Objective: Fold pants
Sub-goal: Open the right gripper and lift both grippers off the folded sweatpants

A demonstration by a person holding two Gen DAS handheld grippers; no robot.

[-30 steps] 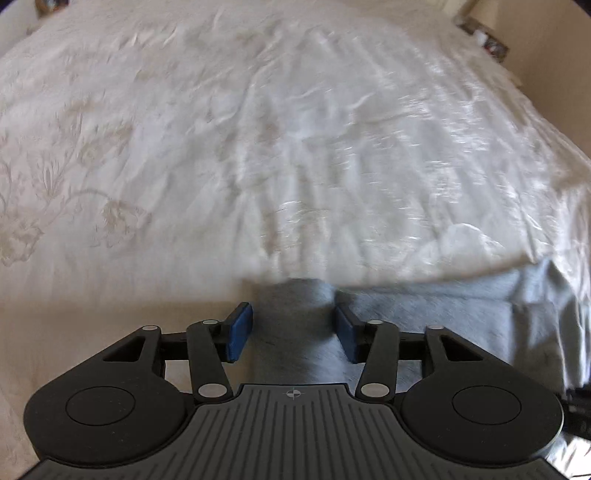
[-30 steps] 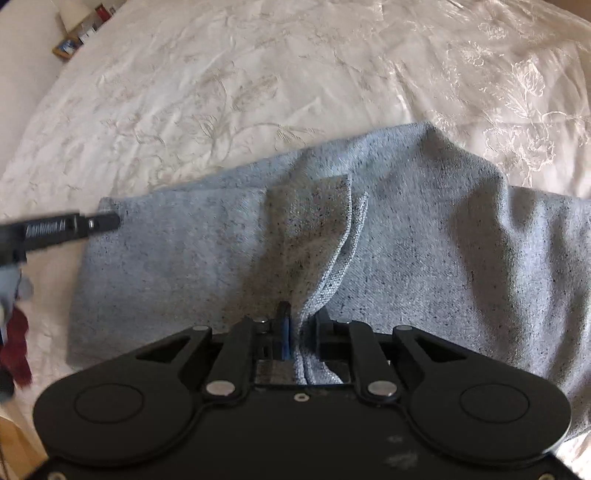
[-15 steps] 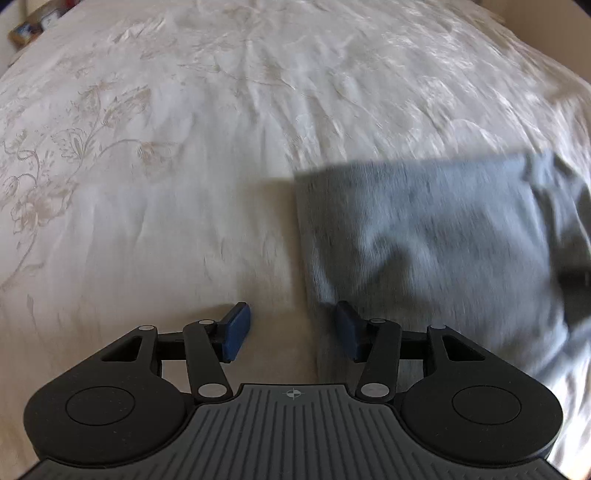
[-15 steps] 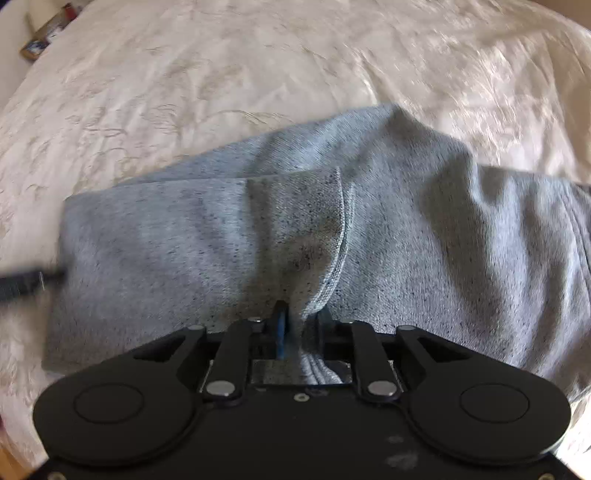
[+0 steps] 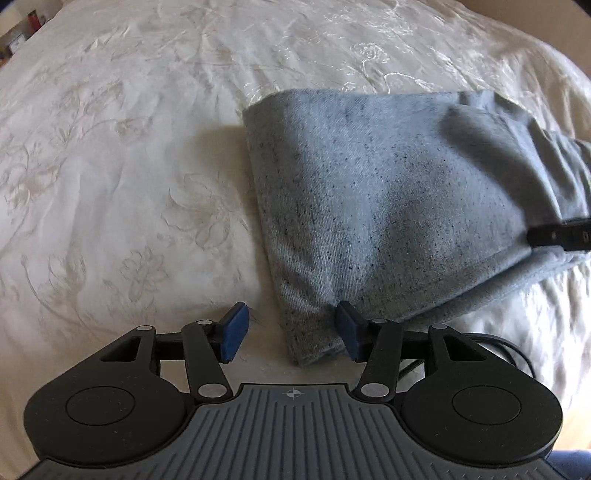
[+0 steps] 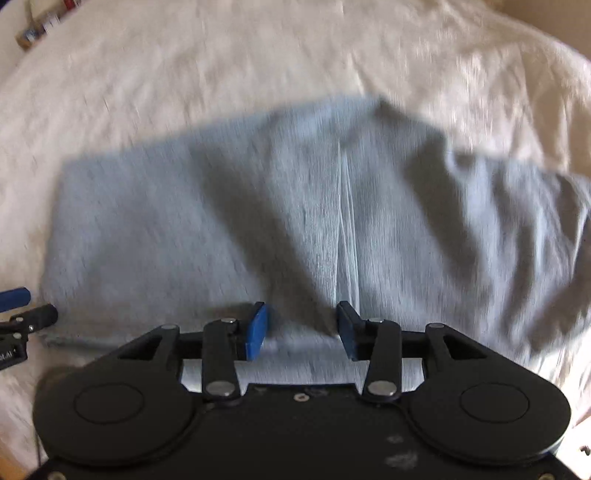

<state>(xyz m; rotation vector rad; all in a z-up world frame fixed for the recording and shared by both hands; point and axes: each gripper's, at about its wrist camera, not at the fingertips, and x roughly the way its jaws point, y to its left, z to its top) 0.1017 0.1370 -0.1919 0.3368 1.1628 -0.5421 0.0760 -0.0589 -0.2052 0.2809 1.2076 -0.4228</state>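
Left wrist view: grey knit pants lie folded on white bedspread; left gripper open at their corner. Right gripper just opened, released. Soft, limp; grip doubled edges

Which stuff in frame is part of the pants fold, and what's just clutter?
Job:
- grey speckled knit pants, folded on the bed
- left gripper, open
- right gripper, just opened, releasing the pants

Lying about:
- white embroidered bedspread
- small items on shelf, too blurred to identify
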